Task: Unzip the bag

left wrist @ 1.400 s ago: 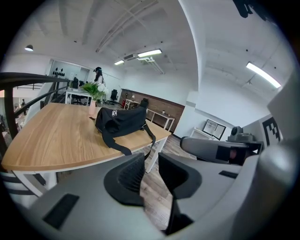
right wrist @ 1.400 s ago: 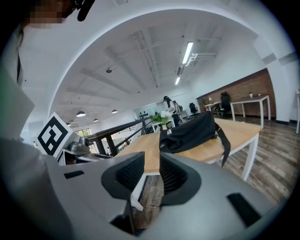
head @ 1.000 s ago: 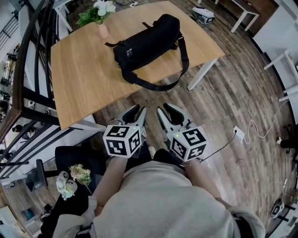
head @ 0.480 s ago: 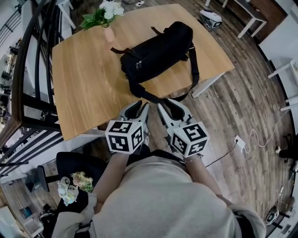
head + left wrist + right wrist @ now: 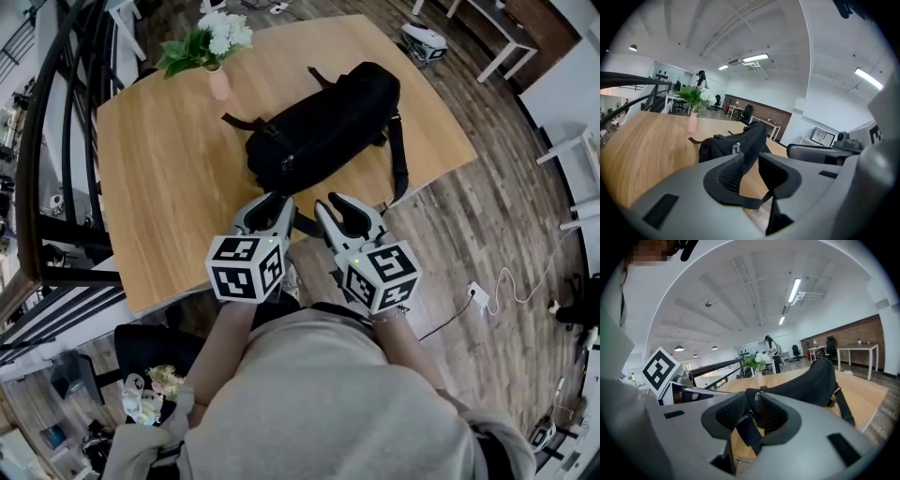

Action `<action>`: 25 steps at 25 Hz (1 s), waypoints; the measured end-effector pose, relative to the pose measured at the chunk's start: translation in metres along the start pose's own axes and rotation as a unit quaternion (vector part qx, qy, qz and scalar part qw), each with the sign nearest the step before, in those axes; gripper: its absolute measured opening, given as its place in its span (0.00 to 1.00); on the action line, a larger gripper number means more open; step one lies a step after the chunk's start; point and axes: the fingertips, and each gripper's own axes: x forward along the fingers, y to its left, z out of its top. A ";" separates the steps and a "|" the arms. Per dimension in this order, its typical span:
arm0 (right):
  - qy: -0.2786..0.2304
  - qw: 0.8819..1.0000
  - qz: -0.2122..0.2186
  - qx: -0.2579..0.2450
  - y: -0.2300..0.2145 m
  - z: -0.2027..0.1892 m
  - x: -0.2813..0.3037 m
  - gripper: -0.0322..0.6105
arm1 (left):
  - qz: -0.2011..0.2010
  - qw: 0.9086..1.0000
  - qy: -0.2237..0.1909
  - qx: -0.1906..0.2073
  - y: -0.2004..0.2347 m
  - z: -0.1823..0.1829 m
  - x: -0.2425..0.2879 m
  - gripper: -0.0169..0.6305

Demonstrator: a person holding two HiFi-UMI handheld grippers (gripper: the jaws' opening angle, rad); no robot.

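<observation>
A black duffel bag [image 5: 323, 127] lies across the wooden table [image 5: 164, 187], its shoulder strap [image 5: 399, 161] hanging over the near edge. Two metal zipper pulls [image 5: 736, 149] sit at the bag's near end, closed together. My left gripper [image 5: 269, 208] and right gripper [image 5: 342, 208] are side by side at the table's near edge, just short of the bag. Both are open with nothing between the pads. Through the left gripper's jaws [image 5: 749, 161] I see the bag [image 5: 740, 140] ahead. Past the right gripper's jaws [image 5: 752, 411] lie the bag [image 5: 806, 380] and a zipper pull [image 5: 757, 396].
A pink vase of white flowers [image 5: 217, 75] stands at the table's far left. A black railing [image 5: 42, 141] runs along the left. A white table [image 5: 497, 28] and a small floor device [image 5: 424, 37] are at the far right. A power strip [image 5: 478, 292] lies on the floor.
Both grippers have moved forward together from over the floor to the table's near edge, and the bag now lies close in front of them. The jaws look unchanged.
</observation>
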 end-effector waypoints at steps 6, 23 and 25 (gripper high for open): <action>-0.003 1.000 -0.006 0.000 -0.012 0.011 0.033 0.20 | 0.005 1.000 0.003 0.000 0.028 0.015 0.018 0.18; 0.018 1.000 -0.016 0.000 -0.013 0.009 0.068 0.20 | 0.000 0.999 0.029 -0.027 0.062 0.008 0.035 0.24; 0.021 1.000 -0.016 -0.004 -0.014 0.009 0.068 0.20 | 0.001 0.999 0.024 -0.034 0.064 0.009 0.035 0.24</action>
